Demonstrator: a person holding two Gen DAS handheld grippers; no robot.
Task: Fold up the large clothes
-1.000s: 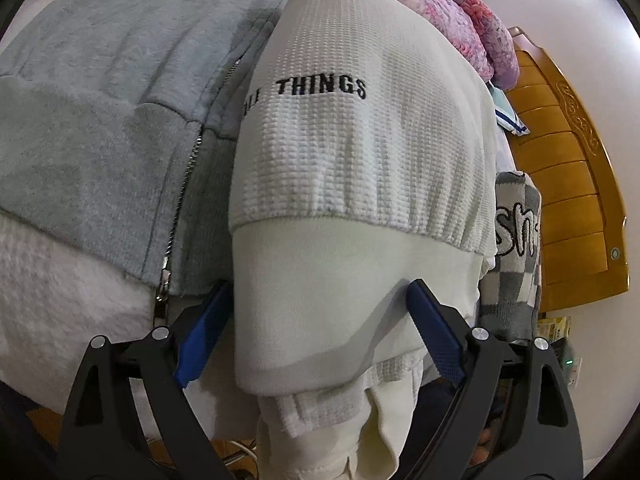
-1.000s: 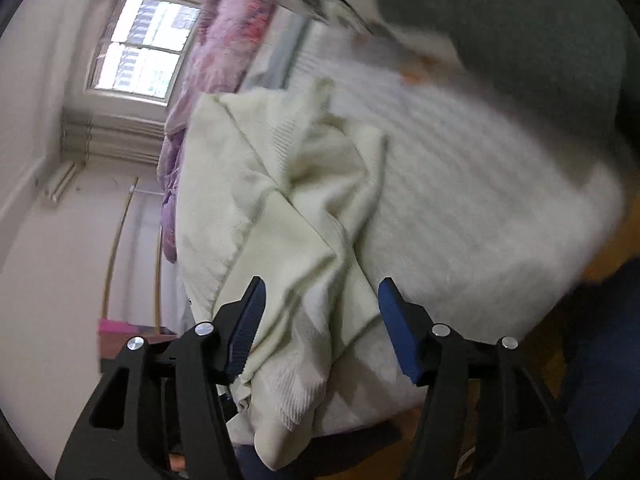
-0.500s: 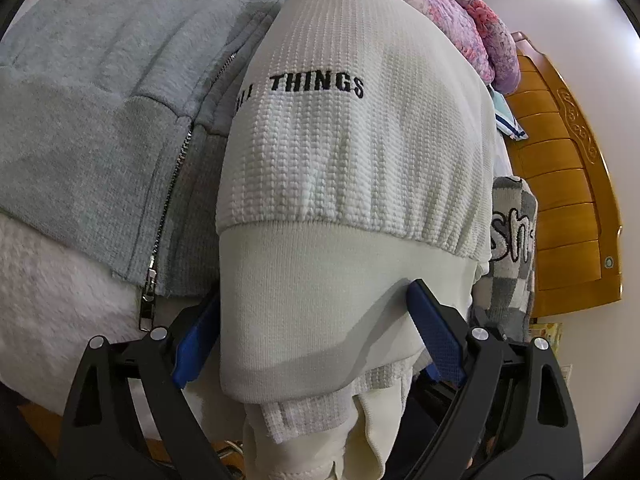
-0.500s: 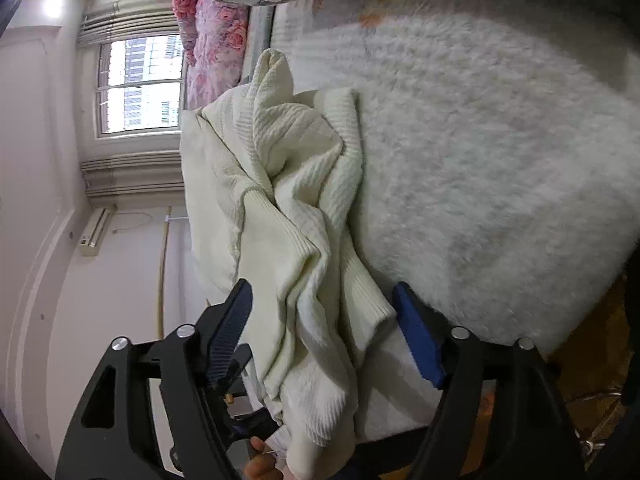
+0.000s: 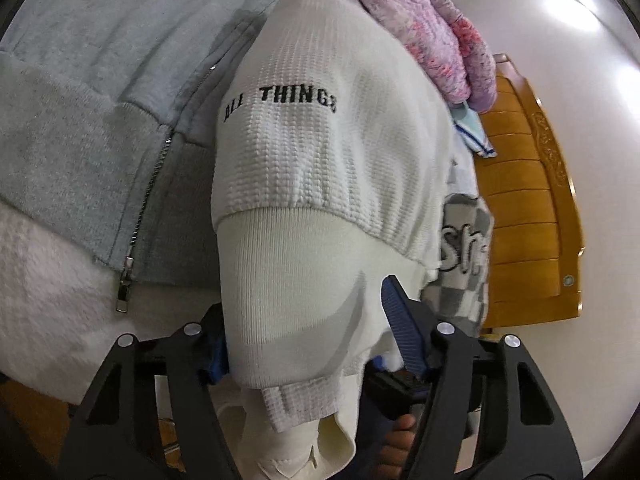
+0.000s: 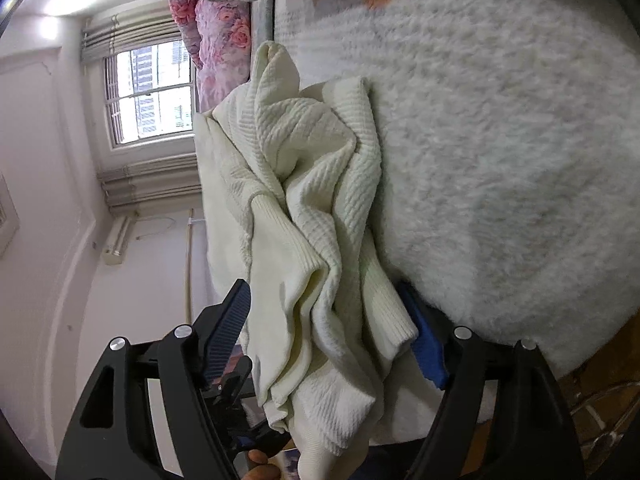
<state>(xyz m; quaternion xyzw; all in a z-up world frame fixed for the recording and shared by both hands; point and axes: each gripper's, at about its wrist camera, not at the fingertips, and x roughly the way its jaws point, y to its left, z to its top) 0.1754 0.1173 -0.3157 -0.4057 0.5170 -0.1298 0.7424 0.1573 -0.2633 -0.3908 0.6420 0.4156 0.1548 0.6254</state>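
Straddling cream sweater (image 6: pixel 316 216), left tongs (image 5: pixel 308 332) at hem

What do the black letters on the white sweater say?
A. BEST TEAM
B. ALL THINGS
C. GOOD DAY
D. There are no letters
B. In the left wrist view, the white sweater carries black stitched letters reading ALL THINGS just above its smooth hem band, next to the gray zip hoodie.

Waffle-knit sweater (image 5: pixel 336 152), fluffy blanket (image 6: pixel 500 140), glossy wooden headboard (image 5: pixel 528 208)
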